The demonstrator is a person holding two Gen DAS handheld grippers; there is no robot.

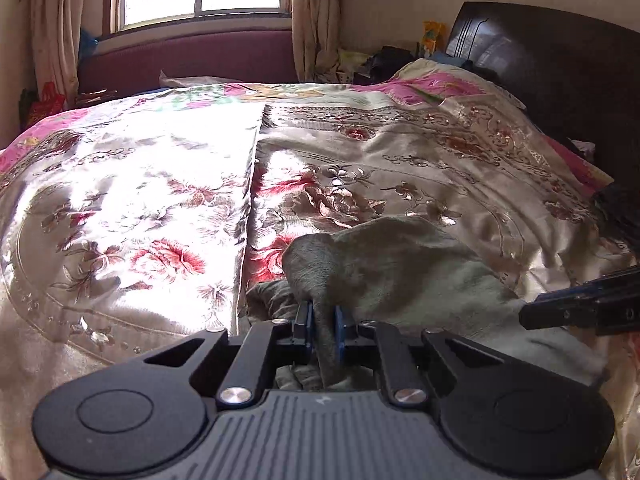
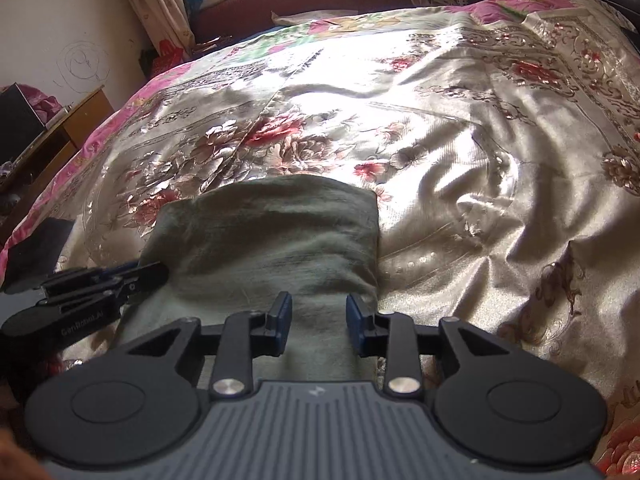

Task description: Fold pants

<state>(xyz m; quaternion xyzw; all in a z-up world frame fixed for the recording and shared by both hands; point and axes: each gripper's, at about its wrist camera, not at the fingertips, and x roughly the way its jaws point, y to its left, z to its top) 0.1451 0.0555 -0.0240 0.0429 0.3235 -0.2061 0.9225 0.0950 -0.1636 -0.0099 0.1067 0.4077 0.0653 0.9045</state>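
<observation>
One pair of soft, limp grey-green pants (image 2: 264,232) lies on the bedspread (image 2: 460,152). The left gripper (image 1: 322,320) is clamped on a raised fold; the right gripper (image 2: 318,320) stands open above the cloth. Edges at 6 o'clock are best pinched.

Readable only at lower left of the right wrist view: "GenRobot.AI", pale lettering on the left gripper (image 2: 154,274) body.

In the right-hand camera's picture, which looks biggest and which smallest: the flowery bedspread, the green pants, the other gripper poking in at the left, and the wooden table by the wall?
1. Flowery bedspread
2. Green pants
3. Left gripper and wooden table: these two look about alike, and the gripper sits far nearer the camera, so I won't rank them.
</observation>
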